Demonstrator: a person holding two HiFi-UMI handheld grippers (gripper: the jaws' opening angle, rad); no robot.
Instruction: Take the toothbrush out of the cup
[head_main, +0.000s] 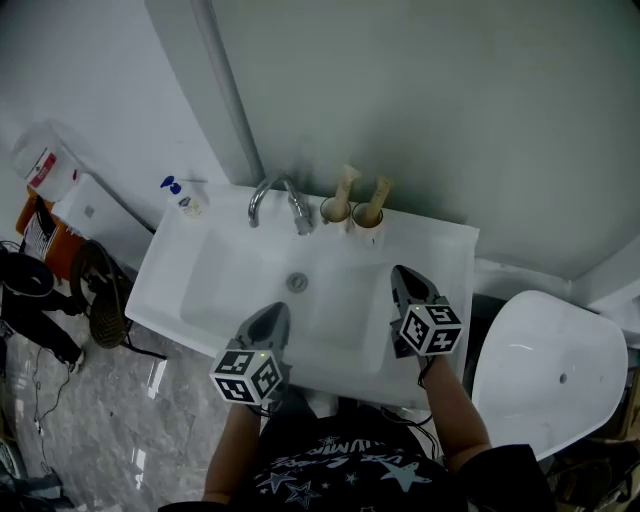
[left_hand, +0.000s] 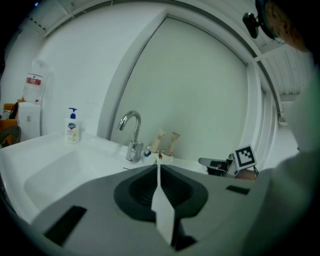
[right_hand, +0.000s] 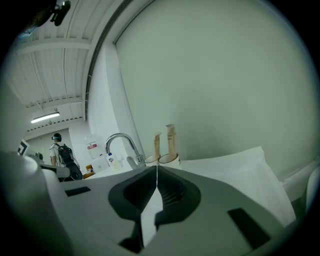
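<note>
Two pale cups stand side by side on the back ledge of the white sink (head_main: 440, 250), right of the tap. The left cup (head_main: 334, 211) and the right cup (head_main: 367, 216) each hold an upright beige-wrapped toothbrush (head_main: 347, 184) (head_main: 380, 191). Both grippers hover over the basin's front half, short of the cups. My left gripper (head_main: 272, 312) is shut and holds nothing. My right gripper (head_main: 403, 272) is also shut and holds nothing, and it is the one nearer the cups. The right gripper view has the cups (right_hand: 169, 159) and toothbrushes (right_hand: 171, 140) straight ahead, just above the jaw tips (right_hand: 157, 167). In the left gripper view they (left_hand: 167, 156) lie ahead past the shut tips (left_hand: 158, 165).
A chrome tap (head_main: 280, 198) rises left of the cups. A soap bottle (head_main: 181, 196) stands at the sink's back left corner. A mirror wall rises behind the ledge. A white toilet lid (head_main: 545, 370) lies to the right. Shoes and clutter lie on the floor at left. A person (right_hand: 62, 159) shows far off.
</note>
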